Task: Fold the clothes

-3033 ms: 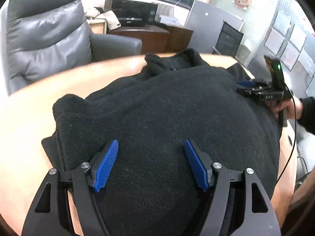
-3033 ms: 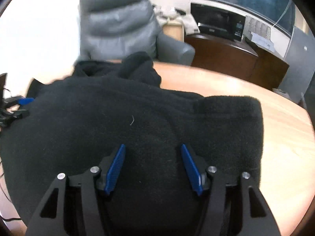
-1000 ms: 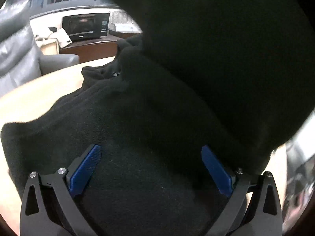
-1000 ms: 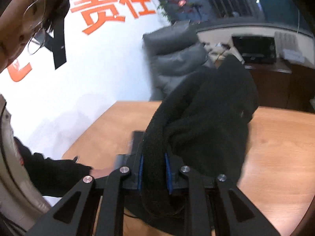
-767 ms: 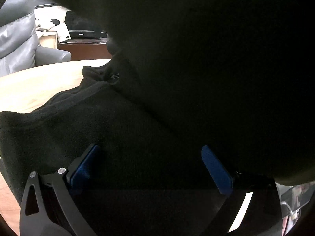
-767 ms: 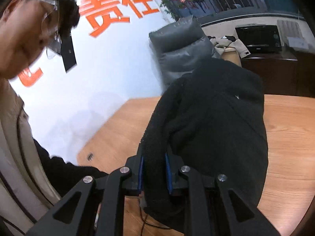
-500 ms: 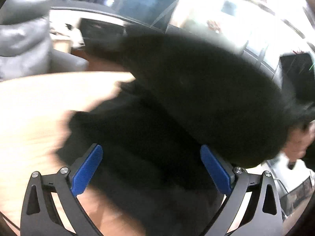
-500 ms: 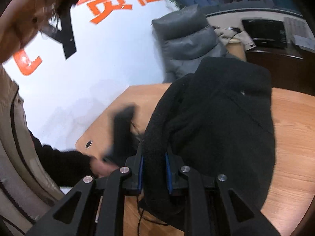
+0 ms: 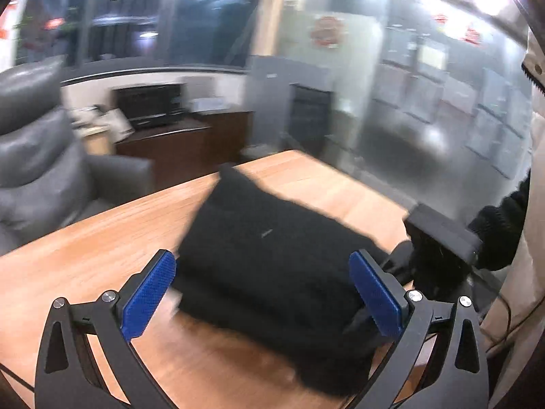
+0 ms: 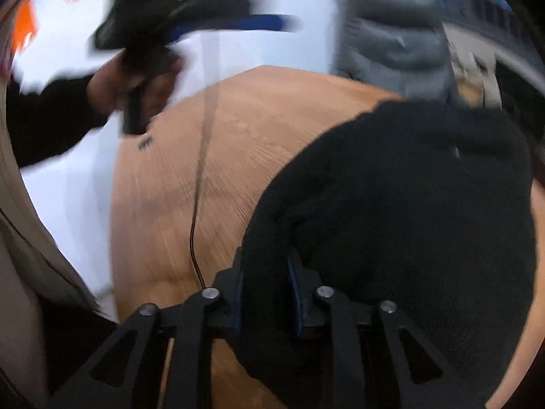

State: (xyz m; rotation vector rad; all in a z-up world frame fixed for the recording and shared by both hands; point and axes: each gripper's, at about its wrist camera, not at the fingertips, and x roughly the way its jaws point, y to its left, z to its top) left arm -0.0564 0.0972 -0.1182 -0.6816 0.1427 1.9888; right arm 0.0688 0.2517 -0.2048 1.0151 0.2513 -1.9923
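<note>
A black fleece garment (image 9: 272,259) lies folded in a thick bundle on the wooden table (image 9: 102,238). My left gripper (image 9: 262,293) is wide open and empty, held above the table just in front of the bundle. My right gripper (image 10: 265,293) is shut on a thick edge of the fleece (image 10: 408,211), which spreads to the right over the table (image 10: 211,156). The right gripper also shows in the left wrist view (image 9: 439,238), at the bundle's right side. In the right wrist view the left gripper (image 10: 204,24) is raised and blurred at the upper left.
A grey leather armchair (image 9: 34,156) stands behind the table at the left. A dark wooden cabinet with a microwave (image 9: 153,109) is further back. A thin black cable (image 10: 199,184) runs across the table. The person's beige coat (image 9: 531,204) is at the right edge.
The right gripper has brought its held flap of fleece over and down, so the garment now lies doubled on the table. The left gripper has pulled back and up, clear of the cloth.
</note>
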